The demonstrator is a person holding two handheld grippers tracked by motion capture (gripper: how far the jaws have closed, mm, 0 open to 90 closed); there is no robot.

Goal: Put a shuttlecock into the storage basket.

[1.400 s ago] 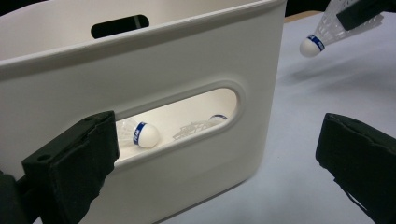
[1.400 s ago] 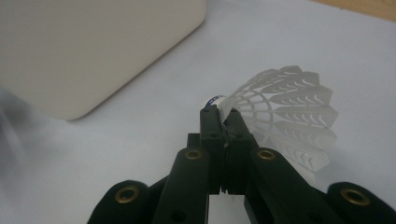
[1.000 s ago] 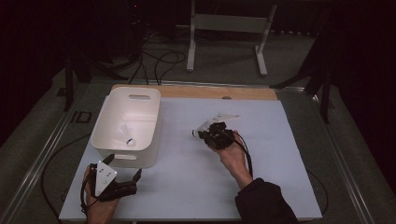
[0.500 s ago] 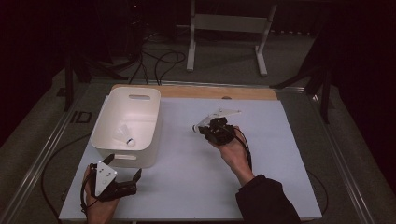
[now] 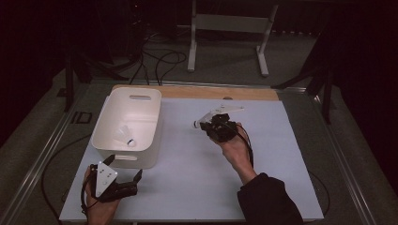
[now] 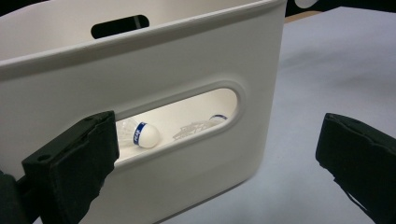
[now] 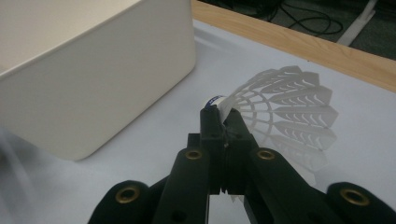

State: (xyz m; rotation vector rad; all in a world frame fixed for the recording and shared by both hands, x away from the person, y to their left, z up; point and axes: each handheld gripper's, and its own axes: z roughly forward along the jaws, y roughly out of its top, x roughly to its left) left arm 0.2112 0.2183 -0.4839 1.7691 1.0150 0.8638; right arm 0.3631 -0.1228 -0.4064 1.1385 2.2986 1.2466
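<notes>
Lifted slightly toward the white bin [image 5: 145,101], my right claw [image 5: 202,123] stays clamped on the shuttlecock [image 7: 285,107] above the counter [image 5: 197,168], nearly ready to drop it in, while my left claw [image 5: 123,172] rests open.

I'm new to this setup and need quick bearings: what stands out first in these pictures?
The right gripper, raised mid-table, is shut on a white shuttlecock, beside the white bin at the table's left. In that bin lies another shuttlecock, seen through the handle slot. The left gripper waits open at the bin's near wall.
</notes>
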